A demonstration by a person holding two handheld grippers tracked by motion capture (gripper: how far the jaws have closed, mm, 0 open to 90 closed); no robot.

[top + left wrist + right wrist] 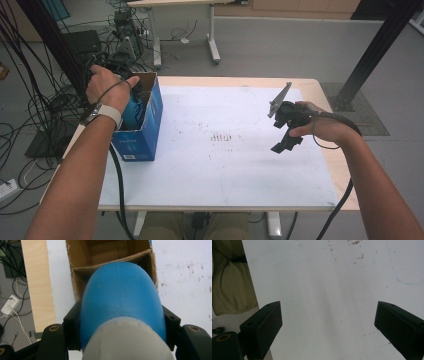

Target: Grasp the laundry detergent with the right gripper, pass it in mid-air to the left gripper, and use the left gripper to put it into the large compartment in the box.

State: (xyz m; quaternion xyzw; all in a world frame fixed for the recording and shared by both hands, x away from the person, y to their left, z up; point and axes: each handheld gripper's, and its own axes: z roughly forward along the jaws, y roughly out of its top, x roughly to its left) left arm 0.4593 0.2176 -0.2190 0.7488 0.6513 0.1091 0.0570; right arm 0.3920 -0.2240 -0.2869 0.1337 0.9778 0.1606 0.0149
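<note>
Holding a smooth, rounded blue plastic object with a pale grey base (120, 300), my left gripper (121, 322) has its black jaws clenched on the object's two sides, right above the open top of the blue cardboard box (150, 112) at the left of the table. In the left gripper view the brown cardboard inside is bare, with an inner divider just under the object's rounded end. I judge the carry as done and the placing as barely begun: the object hangs at the mouth of the box, not yet set down inside. What is left is lowering it into the near compartment and letting go.

My right gripper (287, 127) hovers over the right part of the white table sheet (225, 170), jaws spread wide with nothing between them, well apart from the box. Cables trail on the floor far left.
</note>
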